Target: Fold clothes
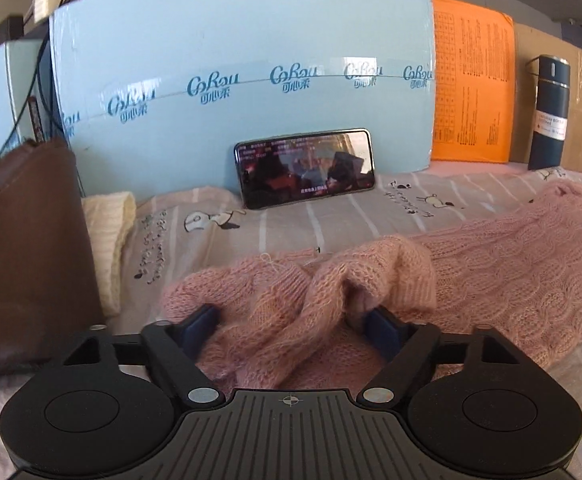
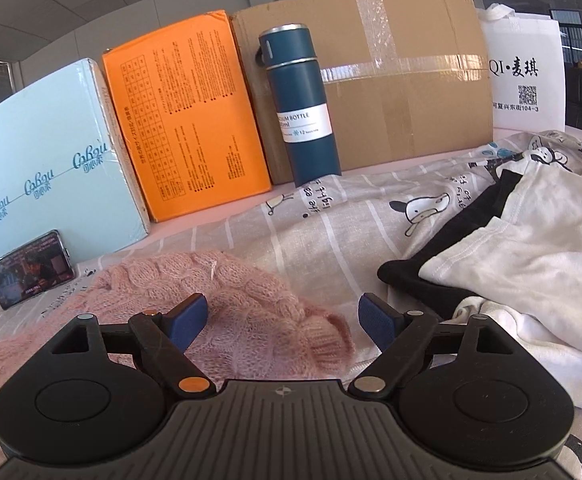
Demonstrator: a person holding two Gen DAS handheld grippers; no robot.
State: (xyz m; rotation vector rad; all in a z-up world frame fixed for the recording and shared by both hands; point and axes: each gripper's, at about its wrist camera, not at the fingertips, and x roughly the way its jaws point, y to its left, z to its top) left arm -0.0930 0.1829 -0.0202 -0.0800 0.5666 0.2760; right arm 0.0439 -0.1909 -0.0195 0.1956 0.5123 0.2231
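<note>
Gathering a bunched fold of the pink sweater (image 1: 371,280), the left gripper (image 1: 291,320) has its pads against the knit; the right gripper (image 2: 279,316) stands wide, its cuff between untouched. The sweater lies on the striped bedsheet (image 1: 291,220); a phone (image 1: 305,168) leans beyond.

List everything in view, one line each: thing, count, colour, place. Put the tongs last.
sweater: one, pink, on the sheet, centre.
sheet: one, grey striped with cartoon prints, under everything.
phone: one, black, leaning on the blue box.
blue box: one, pale blue, at the back.
orange box: one, beside the blue box.
bottle: one, dark blue, before the carton.
carton: one, brown, at the back.
bag: one, white, far right.
white clothes: a pile, black trim, right.
brown cloth: one, far left.
cream knit: one, beside the brown cloth.
left tongs: around a sweater fold.
right tongs: open over the sweater cuff.
</note>
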